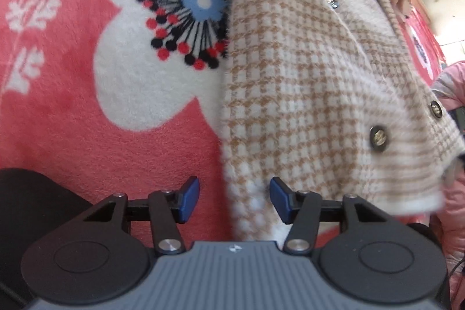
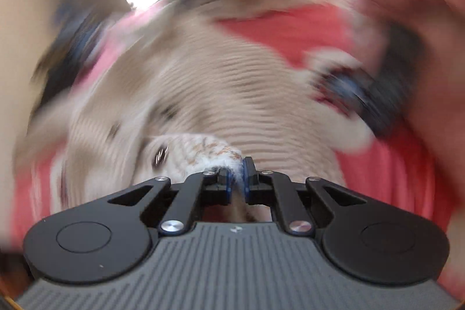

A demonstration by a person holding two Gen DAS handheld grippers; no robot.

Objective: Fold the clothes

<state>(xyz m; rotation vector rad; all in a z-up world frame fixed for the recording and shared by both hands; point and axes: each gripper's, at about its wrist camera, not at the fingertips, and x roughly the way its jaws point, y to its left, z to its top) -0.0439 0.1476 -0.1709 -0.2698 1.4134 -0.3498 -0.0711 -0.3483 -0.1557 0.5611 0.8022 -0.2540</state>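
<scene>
A beige and white houndstooth cardigan with dark round buttons lies on a pink blanket, filling the right half of the left wrist view. My left gripper stands open, its blue pads apart, and the cardigan's left edge runs between them without being pinched. In the right wrist view the picture is heavily blurred. There my right gripper is shut on a bunched fold of the cardigan, with the rest of the garment spread out beyond it.
The pink fleece blanket carries a large white flower with a blue centre, left of the cardigan. A pink padded garment shows at the far right edge. A dark object sits at the lower left.
</scene>
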